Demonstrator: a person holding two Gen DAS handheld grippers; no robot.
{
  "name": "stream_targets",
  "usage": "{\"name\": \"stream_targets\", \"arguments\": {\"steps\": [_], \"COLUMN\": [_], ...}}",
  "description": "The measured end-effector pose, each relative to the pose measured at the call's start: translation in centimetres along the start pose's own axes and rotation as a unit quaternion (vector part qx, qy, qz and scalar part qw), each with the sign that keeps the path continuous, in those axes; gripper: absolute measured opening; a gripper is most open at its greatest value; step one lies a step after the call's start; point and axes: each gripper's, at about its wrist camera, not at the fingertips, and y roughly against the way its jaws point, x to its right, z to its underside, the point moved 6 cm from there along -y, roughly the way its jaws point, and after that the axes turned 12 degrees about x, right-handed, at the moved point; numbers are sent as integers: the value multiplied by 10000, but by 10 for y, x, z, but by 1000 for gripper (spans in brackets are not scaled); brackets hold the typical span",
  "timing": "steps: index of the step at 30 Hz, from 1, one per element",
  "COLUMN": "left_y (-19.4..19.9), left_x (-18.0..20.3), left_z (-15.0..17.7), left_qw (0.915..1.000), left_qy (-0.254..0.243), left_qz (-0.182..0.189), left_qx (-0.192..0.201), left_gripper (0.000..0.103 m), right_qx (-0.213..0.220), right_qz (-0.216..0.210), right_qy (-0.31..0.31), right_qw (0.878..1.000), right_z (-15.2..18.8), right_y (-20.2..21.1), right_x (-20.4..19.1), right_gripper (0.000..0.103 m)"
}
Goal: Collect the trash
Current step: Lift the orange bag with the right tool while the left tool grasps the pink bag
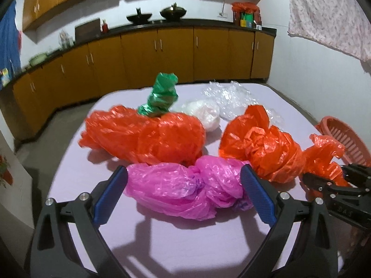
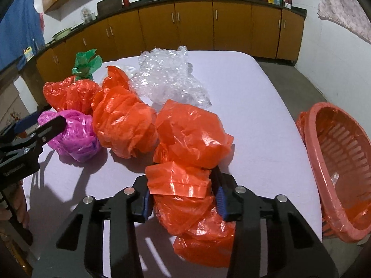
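Note:
Crumpled plastic bags lie on a lilac-covered table. My left gripper is open, its blue pads on either side of a pink bag, which also shows in the right wrist view. My right gripper is shut on an orange bag at the table's front right; it shows in the left wrist view. Two more orange bags, a green bag, a white bag and clear crinkled plastic lie behind.
A salmon-pink slotted basket stands at the table's right edge, lined with orange plastic. Yellow-brown kitchen cabinets with a dark counter run along the far wall. Cloth hangs at the upper right.

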Motion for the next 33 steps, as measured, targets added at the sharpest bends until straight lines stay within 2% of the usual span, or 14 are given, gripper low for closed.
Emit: {"name": "stream_targets", "arguments": {"steps": [4,6,10,15,19,22,26,29,33], "left_y": [1,4,6,-3,3,9,20,18,2], "left_x": [2,3,-2,-10,-16,-16,-6,7,15], "left_z": [6,9,10,5,2,4,-3,-8,-8], "left_qw": [9986,9983,9991,9988,9988,9970,9956,9964,9973], "left_qy": [293,297,161,302,388,645,871,807,686], "left_qz": [367,444,322,275,243,338,333,223,-83], "left_qx": [-244,-245,-216,-282,-184,-278,-132,-95,-241], "left_gripper": [95,95,96,96,96,96,96,96,95], "right_qx": [-2,-4,-8,-24,-15,2,13,15,27], "right_qz": [9,-2,-15,-30,-39,-33,-45,-32,-6], "right_qy": [-93,-135,-158,-190,-184,-218,-217,-175,-210], "right_qw": [10000,9999,9999,9998,9998,9998,9998,9998,9998], "right_z": [0,1,1,0,-1,-2,-1,0,1], "right_y": [2,5,6,4,7,7,7,9,12], "right_x": [5,7,7,7,8,9,8,9,11], "right_gripper": [43,43,43,43,43,43,43,43,43]}}
